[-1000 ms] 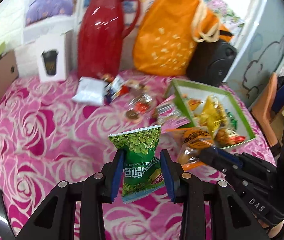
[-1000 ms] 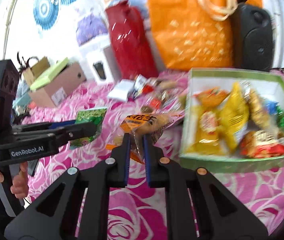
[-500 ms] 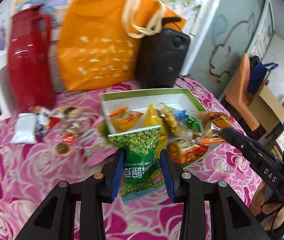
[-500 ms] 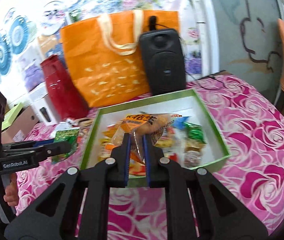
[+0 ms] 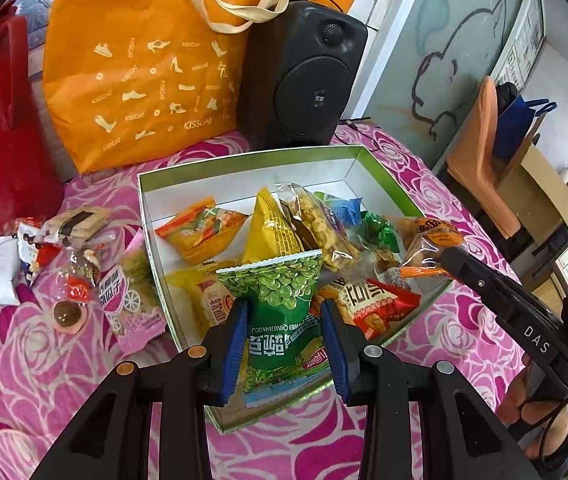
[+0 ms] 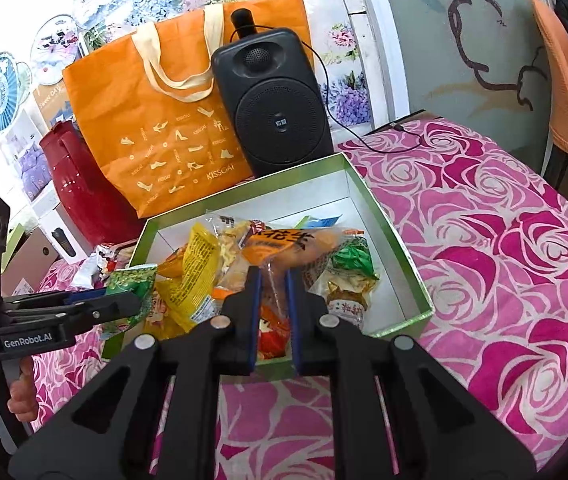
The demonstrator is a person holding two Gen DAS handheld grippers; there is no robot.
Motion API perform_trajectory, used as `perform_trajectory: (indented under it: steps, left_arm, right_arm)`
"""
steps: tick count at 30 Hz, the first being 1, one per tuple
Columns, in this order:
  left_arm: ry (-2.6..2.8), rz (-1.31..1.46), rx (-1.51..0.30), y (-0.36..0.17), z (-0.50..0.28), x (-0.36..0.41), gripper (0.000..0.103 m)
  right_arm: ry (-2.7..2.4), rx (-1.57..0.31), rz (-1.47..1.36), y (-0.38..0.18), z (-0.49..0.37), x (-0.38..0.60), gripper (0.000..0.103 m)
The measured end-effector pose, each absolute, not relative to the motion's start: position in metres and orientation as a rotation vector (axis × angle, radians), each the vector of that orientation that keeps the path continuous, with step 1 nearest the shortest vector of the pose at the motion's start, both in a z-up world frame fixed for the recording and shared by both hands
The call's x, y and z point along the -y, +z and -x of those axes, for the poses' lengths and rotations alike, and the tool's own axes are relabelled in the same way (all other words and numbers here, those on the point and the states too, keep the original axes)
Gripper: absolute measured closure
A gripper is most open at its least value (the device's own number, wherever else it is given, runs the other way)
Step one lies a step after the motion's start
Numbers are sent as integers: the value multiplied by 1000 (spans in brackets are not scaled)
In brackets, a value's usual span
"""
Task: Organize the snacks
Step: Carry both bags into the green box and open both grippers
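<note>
Crinkly film is what you have in both tongs, so treat each packet as light, soft and a little slick. Your left tongs (image 5: 284, 336) are pinching the green pea packet (image 5: 282, 304) across its middle, blue pads on either side, with the packet upright and hanging over the near edge of the green-rimmed box (image 5: 383, 178). Your right tongs (image 6: 272, 304) are pressed onto the clear tail of the orange peanut packet (image 6: 287, 246), whose bulky end sticks out above the heap in the same box.

Both packets look puffed with air, so I would expect them to give under pressure and spring back; squeeze harder and the contents may crush, or the pouch could pop. The film probably slides easily against the pads, and the flat crimped seam is the firmer place to hold, as your right side has it. The mid-body hold on the green one seems secure enough for a short drop.

The box already carries a loose pile, including a yellow packet (image 5: 270, 226) and a red one (image 5: 379, 304), so anything released will likely settle on top and may slip sideways. More snacks, among them a pink packet (image 5: 132, 300), lie on the rose-patterned counter (image 5: 24, 360) to the left of the box, flat enough that you may need to catch an edge
</note>
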State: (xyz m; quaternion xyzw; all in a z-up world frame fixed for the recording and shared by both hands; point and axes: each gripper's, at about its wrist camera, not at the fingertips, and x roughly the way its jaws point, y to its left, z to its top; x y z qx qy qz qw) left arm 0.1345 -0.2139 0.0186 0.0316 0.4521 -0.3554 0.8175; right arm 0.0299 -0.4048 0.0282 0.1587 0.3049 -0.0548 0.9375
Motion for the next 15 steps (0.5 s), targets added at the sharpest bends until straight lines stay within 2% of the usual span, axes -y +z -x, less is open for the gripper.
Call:
perform_trajectory:
  steps: [3, 4, 5, 6, 7, 8, 10, 12, 15]
  left_arm:
    - [-752, -74, -965, 15, -139, 217, 66]
    - [-748, -69, -969, 13, -141, 217, 65]
    - [-744, -61, -967, 11, -143, 217, 59]
    - [-740, -46, -964, 9, -144, 214, 52]
    - [-734, -36, -961, 8, -144, 213, 30]
    - [-710, -21, -947, 8, -143, 208, 17]
    - [-676, -7, -901, 11, -140, 201, 16]
    - [-654, -15, -891, 13, -140, 198, 16]
    - [-636, -5, -905, 13, -142, 193, 16]
  right_arm:
    - [-103, -636, -315, 20, -41, 405, 88]
    - [-112, -648, -303, 16, -44, 405, 83]
    - [-114, -663, -292, 13, -46, 404, 61]
    - [-120, -678, -277, 10, -48, 403, 46]
    - [-128, -681, -262, 9, -48, 402, 18]
    - [-129, -677, -249, 8, -46, 401, 9]
    - [-129, -670, -224, 9, -44, 398, 8]
    - [-147, -675, -204, 10, -44, 397, 1]
    - [-152, -684, -207, 13, -44, 395, 1]
